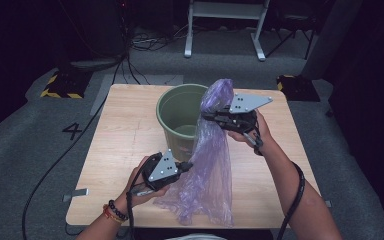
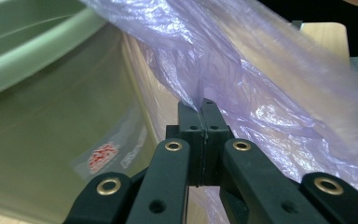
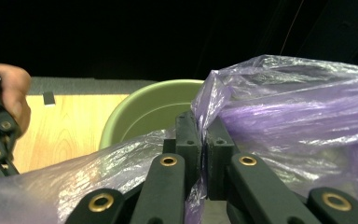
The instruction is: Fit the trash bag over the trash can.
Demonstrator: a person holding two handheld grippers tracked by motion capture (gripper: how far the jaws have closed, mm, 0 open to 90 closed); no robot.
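Observation:
A thin purple plastic bag [image 1: 207, 170] hangs over the wooden table [image 1: 120, 150], its lower end spread on the tabletop near the front edge. My right gripper [image 1: 206, 116] is shut on the bag's upper part, beside the rim of a green bucket [image 1: 177, 117]. My left gripper [image 1: 190, 165] is shut on the bag's lower left edge, in front of the bucket. In the left gripper view the jaws pinch the purple film [image 2: 242, 79] at the tips [image 2: 201, 103], with the bucket wall [image 2: 42, 140] to the left. In the right gripper view the bag [image 3: 298, 140] bunches between the closed jaws.
The bucket stands at the middle back of the table and bears a sticker [image 2: 105, 156] on its side. A cable [image 1: 55, 160] runs across the grey carpet at the left. A white frame's legs [image 1: 225, 30] stand on the floor behind the table.

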